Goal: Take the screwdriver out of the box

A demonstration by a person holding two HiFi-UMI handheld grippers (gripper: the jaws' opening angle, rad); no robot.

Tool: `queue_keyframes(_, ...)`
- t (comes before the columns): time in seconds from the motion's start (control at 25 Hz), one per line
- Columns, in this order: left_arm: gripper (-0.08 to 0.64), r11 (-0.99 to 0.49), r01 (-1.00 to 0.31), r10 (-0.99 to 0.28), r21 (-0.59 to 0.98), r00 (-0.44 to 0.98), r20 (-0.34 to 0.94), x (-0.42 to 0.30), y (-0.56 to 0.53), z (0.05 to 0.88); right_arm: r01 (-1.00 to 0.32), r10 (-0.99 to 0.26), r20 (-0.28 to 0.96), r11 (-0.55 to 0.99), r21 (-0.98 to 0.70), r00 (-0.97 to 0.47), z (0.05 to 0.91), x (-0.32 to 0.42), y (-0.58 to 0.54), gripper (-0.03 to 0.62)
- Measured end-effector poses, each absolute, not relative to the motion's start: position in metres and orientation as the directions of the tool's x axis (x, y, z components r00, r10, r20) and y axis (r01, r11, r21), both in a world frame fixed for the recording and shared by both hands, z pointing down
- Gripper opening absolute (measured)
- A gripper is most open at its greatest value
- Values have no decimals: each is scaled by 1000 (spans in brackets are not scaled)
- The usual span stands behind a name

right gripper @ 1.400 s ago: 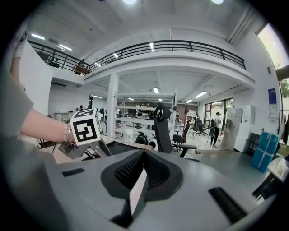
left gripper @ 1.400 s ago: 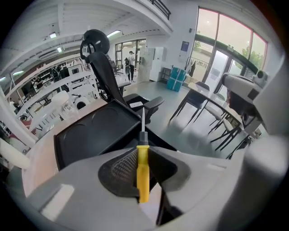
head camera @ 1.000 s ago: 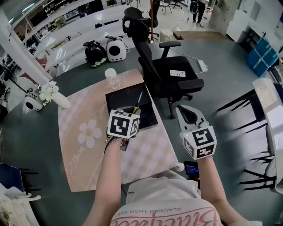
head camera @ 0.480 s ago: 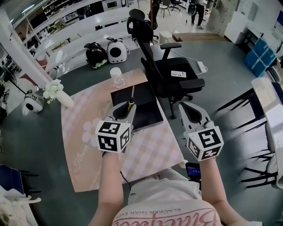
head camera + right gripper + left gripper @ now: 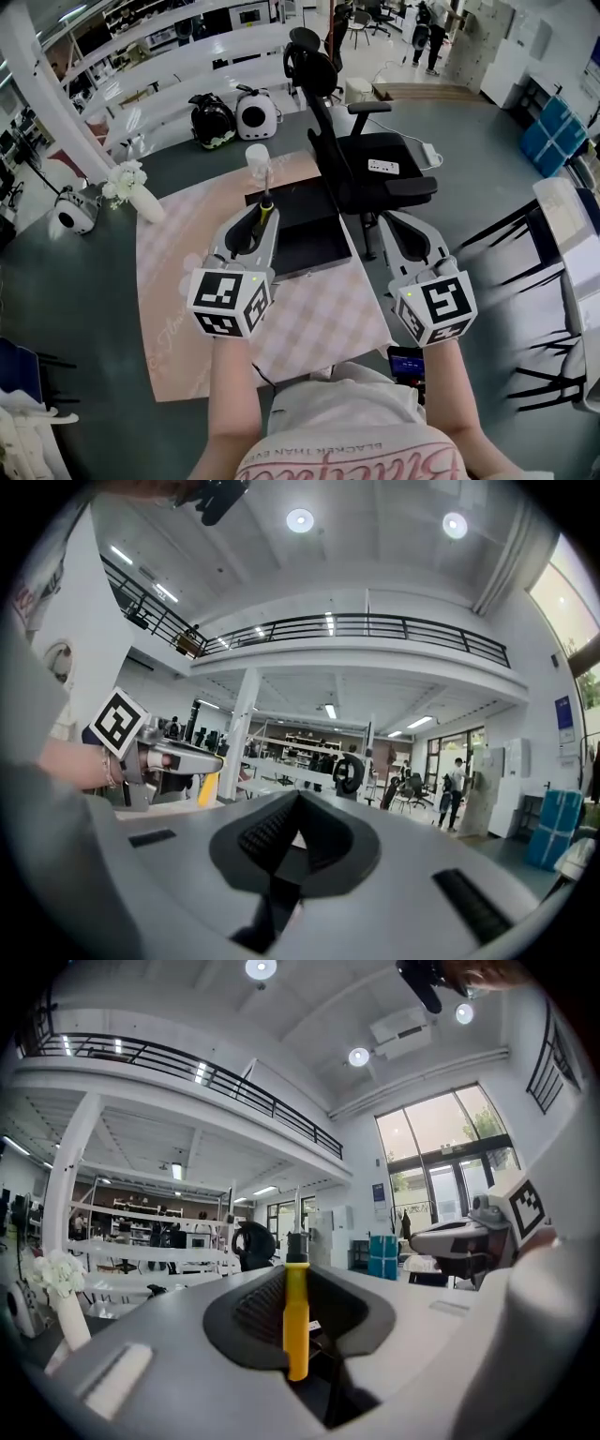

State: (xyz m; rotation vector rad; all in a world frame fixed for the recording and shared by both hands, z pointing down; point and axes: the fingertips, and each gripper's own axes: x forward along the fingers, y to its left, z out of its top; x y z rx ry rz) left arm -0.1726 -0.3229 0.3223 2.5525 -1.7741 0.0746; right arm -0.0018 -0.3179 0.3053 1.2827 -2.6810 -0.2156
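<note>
Left gripper view shows the left hand-held gripper (image 5: 294,1271) clamping the screwdriver (image 5: 297,1321); the right hand-held gripper (image 5: 298,799) sits closed.

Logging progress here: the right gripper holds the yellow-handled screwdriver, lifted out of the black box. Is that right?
No: the left gripper holds the yellow-handled screwdriver, lifted out of the black box. The left gripper view shows it clamped between those jaws; the right gripper is empty.

table: dark grey top (image 5: 84,309), pink checked cloth (image 5: 187,309) over its middle
on cloth: black box (image 5: 314,234) at 1 o'clock, clear cup (image 5: 258,164) at 12
on bare top: vase of white flowers (image 5: 141,197) at 10 o'clock
</note>
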Motion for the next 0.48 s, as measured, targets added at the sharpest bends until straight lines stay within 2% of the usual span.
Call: queue_keyframes(0.48,83,-208,-972,-968,-105,220,-119,-190,-286,256,-712,-729,-12,664,228,-684,268,-8,-316,6)
